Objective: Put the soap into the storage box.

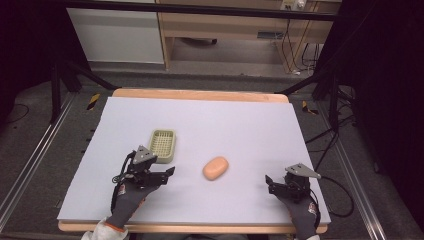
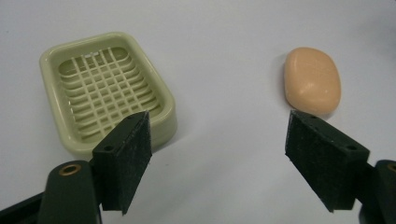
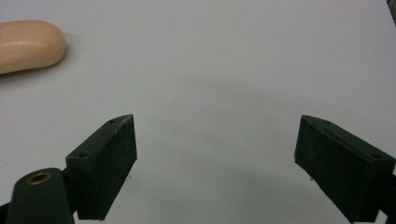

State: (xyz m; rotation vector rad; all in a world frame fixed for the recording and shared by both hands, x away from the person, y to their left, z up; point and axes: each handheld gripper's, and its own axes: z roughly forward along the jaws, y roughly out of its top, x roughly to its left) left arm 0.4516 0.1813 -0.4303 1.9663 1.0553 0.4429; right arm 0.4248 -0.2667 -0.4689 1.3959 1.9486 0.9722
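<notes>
**Soap not yet in the dish**

I had both claws spread wide and holding nothing. The left claw [image 1: 169, 172] sat just in front of the soap dish [image 1: 163, 144], with the soap [image 1: 215, 168] lying bare on the bench [image 1: 240, 125] a little to its right, apart from the dish. The right claw [image 1: 269, 181] hung near the bench's right front. By my reading nothing was done yet: gripping the soap and setting it in the dish all remained.
</notes>
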